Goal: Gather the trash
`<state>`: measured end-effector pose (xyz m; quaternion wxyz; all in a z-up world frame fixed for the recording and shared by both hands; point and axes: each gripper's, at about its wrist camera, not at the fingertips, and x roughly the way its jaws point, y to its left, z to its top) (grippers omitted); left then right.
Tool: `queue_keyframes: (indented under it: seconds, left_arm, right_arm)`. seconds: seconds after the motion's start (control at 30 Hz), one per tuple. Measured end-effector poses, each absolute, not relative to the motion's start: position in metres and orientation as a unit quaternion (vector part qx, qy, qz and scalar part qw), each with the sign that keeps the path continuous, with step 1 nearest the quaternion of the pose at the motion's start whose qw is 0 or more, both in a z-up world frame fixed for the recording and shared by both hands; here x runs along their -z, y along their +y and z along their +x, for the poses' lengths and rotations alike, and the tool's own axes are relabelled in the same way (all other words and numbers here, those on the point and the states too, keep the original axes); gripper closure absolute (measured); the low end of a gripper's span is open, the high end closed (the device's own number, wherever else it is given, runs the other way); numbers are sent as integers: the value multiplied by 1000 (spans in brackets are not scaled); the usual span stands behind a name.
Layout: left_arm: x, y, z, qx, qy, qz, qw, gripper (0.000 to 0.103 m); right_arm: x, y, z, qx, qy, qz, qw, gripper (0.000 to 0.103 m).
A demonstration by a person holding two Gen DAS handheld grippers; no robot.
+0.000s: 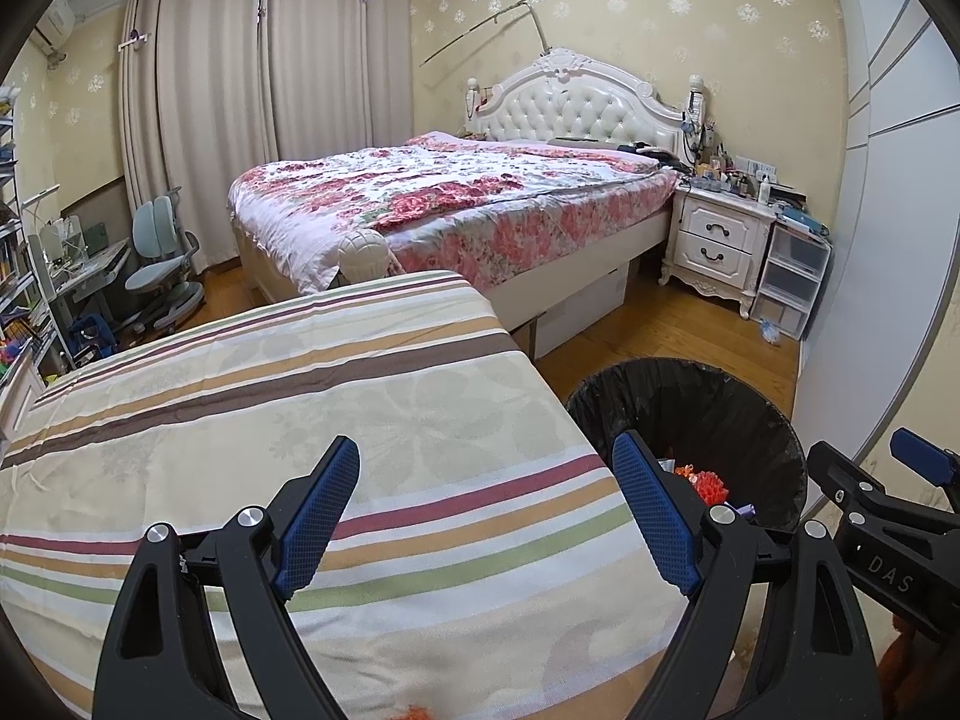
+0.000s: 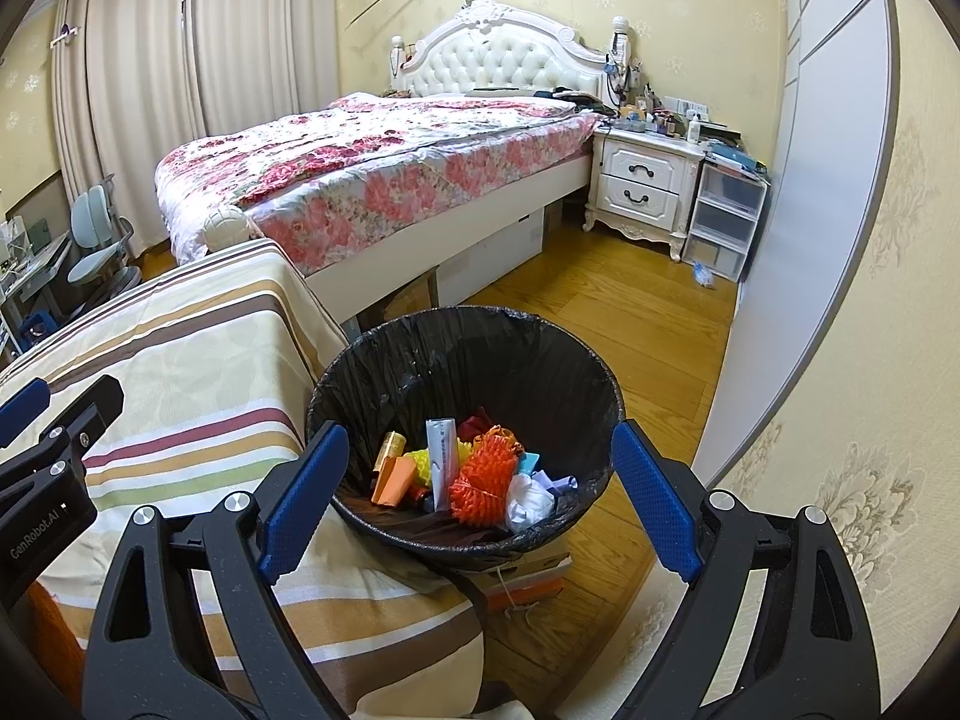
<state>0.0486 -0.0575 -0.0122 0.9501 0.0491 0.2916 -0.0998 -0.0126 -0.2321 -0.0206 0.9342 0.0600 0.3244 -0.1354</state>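
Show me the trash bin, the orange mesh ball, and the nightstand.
Trash bin (image 2: 558,354), right wrist view, far inner wall of the black liner.
Orange mesh ball (image 2: 483,474), right wrist view, its middle.
Nightstand (image 2: 641,171), right wrist view, top drawer front.

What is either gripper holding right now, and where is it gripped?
Nothing. The left gripper is open above the striped cloth; the right gripper is open over the trash bin.

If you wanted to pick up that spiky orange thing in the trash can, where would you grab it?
Probably from straight above. The spiky orange netting lies on top of the pile in the black-lined trash can, whose tall walls block any sideways reach. Pinch its raised top fold; it looks soft and should squash between the fingers. The open right gripper is above it.
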Motion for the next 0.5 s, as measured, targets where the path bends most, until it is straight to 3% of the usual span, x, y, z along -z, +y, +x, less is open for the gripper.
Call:
queue_keyframes:
  seconds: [0.5]
  left_arm:
    - [18,-41,61,76,316,44,945,19]
  right_arm:
    - [29,-215,-9,118,330,50,935,16]
